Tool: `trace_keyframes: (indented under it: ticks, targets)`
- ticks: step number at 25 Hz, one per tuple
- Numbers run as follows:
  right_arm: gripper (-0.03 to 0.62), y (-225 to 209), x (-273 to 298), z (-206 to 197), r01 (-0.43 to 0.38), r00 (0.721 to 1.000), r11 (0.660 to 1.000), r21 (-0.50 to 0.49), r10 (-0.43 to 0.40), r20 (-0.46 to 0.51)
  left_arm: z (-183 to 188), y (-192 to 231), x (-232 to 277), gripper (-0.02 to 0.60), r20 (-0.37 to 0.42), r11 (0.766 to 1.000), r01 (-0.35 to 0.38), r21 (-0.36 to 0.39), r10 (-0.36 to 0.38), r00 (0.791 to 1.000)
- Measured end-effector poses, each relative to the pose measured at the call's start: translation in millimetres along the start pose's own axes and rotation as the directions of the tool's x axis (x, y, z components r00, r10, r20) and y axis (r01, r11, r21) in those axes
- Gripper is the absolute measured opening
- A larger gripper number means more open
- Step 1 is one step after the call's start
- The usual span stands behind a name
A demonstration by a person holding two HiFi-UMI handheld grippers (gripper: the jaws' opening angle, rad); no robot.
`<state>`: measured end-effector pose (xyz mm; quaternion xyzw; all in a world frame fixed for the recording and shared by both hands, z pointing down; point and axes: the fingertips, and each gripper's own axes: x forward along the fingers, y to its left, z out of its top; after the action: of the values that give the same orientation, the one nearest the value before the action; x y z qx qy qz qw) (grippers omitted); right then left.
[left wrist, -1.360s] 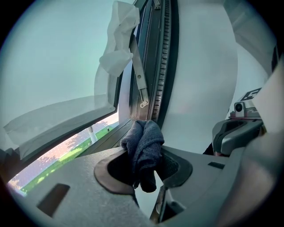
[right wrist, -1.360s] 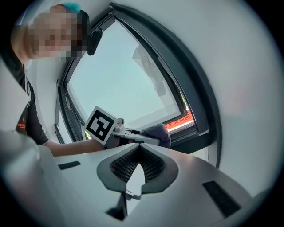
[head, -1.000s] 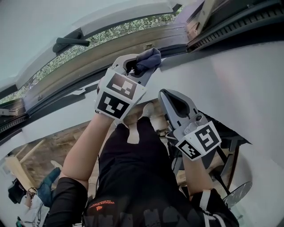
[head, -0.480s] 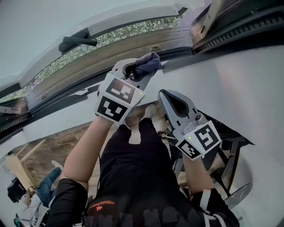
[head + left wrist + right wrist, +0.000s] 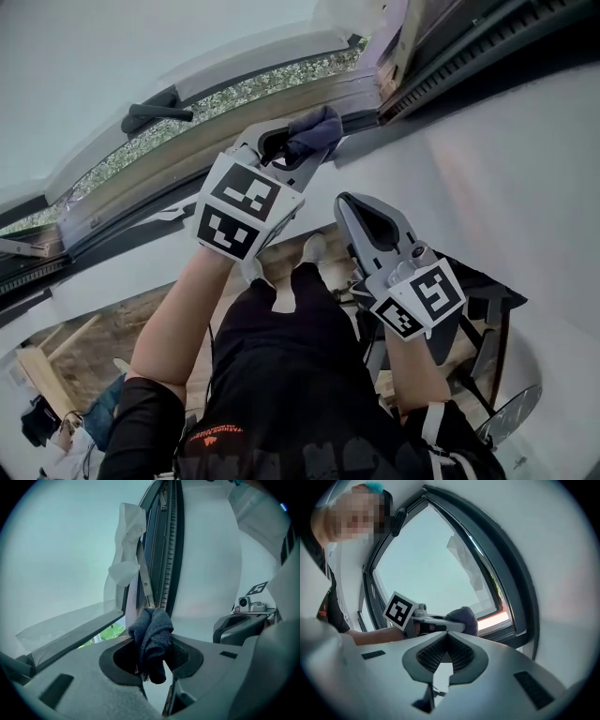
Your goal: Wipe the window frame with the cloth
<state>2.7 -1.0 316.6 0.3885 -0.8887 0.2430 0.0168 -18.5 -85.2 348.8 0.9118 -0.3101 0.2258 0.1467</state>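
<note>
Pinching cloth (image 5: pixel 316 129) between fingers (image 5: pixel 185 657), left gripper (image 5: pixel 292 150) holds it at window frame (image 5: pixel 349 86).

Cloth (image 5: pixel 314 129) dark blue-grey. Left hand-held gripper (image 5: pixel 292 142) and right hand-held gripper (image 5: pixel 349 201) pale grey, with black-and-white square markers. Window frame (image 5: pixel 159 159) tan, edged dark grey. Shirt (image 5: pixel 281 375) black.

Past my left gripper (image 5: pixel 298 145) I see a daylit window pane (image 5: pixel 426 559); white wall (image 5: pixel 506 178) right, wooden floor (image 5: pixel 103 328) below.

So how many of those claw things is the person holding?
2. The left claw is up at the window frame, shut on a dark cloth; the right claw sits lower, shut and empty.
</note>
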Motion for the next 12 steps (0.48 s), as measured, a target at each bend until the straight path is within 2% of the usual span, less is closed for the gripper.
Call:
trace_keyframes:
  ticks: [12]
  targets:
    - [0.005, -22, -30, 41, 0.046, 0.997, 0.998, -0.038, -0.044, 0.056, 94, -27, 9, 0.143, 0.123, 0.995, 0.034, 0.096, -0.046, 0.991]
